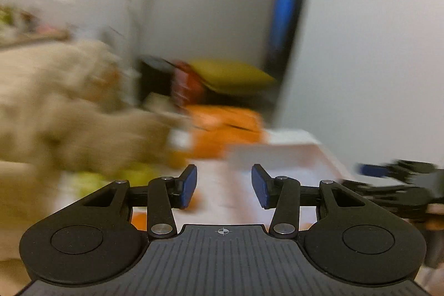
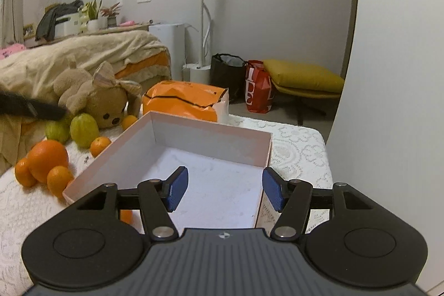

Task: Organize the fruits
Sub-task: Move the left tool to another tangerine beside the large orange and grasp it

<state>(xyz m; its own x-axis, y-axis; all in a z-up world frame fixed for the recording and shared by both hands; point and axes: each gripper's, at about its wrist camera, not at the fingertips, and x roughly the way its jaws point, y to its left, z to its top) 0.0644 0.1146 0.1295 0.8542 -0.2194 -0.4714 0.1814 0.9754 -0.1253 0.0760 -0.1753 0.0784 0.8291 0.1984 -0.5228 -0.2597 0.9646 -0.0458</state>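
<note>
**A:** Looking at your right wrist view, your right gripper [image 2: 223, 192] is spread wide with nothing between the blue pads [image 2: 176, 192], hanging over the near end of the pale cardboard box [image 2: 211, 139]. That box has nothing in it, just bare white floor. It sits on the lace-covered surface [image 2: 299, 146].

**B:** So where's the fruit?

**A:** All out on the lace to the left of the box. You've got a big orange [image 2: 47, 158] with small tangerines [image 2: 58, 181] touching it, another tangerine [image 2: 100, 146] just beside the box's left wall, and two green fruits [image 2: 83, 130] farther back against the teddy bear [image 2: 102, 99]. One more tangerine [image 2: 129, 121] sits right by the bear's face. A bit of orange also peeks out under your gripper's left finger, near the box's near-left corner.

**B:** And the left one?

**A:** Your left gripper [image 1: 224, 189] is released too, pads apart and holding nothing. That view is badly motion-blurred, so you only get smears: green fruit [image 1: 133, 175] to the left, the box rim [image 1: 277, 150] ahead on the right. An orange bag [image 2: 183, 99] sits beyond the box's far end; can't tell what's inside it.
</note>
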